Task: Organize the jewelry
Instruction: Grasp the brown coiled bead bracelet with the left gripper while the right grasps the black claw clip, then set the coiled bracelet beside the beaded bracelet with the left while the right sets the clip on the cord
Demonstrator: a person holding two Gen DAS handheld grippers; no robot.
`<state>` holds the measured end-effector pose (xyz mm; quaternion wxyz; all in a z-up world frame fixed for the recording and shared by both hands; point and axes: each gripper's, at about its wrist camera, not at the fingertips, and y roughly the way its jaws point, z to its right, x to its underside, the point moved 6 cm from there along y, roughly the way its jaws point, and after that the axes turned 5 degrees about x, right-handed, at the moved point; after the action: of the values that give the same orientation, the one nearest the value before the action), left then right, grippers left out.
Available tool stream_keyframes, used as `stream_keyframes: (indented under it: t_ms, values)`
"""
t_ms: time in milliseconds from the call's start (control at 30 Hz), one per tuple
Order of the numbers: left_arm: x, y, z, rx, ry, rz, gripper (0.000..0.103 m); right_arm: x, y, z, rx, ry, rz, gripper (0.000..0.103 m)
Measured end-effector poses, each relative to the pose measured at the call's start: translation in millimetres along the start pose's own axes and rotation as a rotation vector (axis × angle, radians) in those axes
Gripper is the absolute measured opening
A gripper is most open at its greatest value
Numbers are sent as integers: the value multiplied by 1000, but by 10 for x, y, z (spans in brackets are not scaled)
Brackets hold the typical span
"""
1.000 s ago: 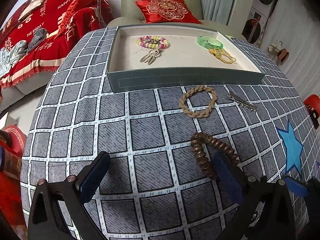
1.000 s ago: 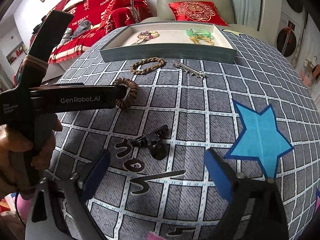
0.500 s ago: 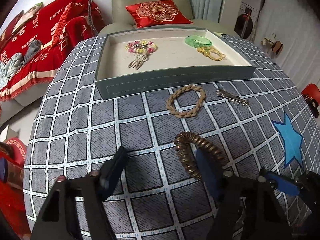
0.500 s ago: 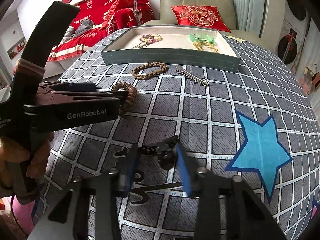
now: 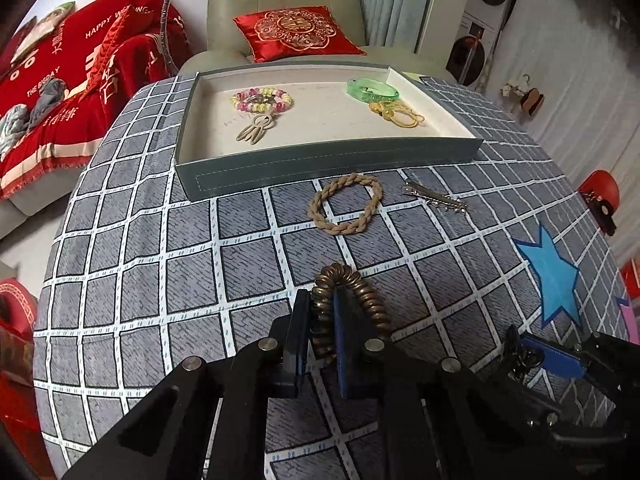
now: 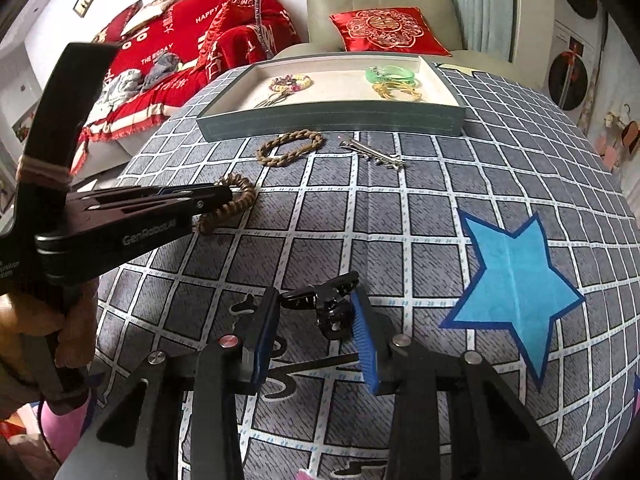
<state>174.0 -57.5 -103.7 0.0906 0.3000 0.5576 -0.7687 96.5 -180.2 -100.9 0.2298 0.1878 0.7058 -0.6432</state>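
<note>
The left tongs (image 5: 320,328) have just closed narrow on the brown coil bracelet (image 5: 348,304), while the right tongs (image 6: 316,336), half closed, pinch the black hair clip (image 6: 324,304) on the desk (image 6: 400,216).

The red blanket (image 6: 168,60) beside the desk (image 6: 400,216) says "HAPPY WEDDING" and "THE BIGDAY"; the left gripper (image 6: 224,196) says "GenRobot.AI".
</note>
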Motion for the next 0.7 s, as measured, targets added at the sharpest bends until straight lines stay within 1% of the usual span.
stream_keyframes:
  t_ms: [400, 700]
  values:
    - [-71, -282, -25, 47, -9, 61, 27, -1, -77, 217, -37, 100, -15, 39]
    - [-176, -406, -50, 58, -8, 93, 27, -207, -170, 347, -53, 148, 13, 39]
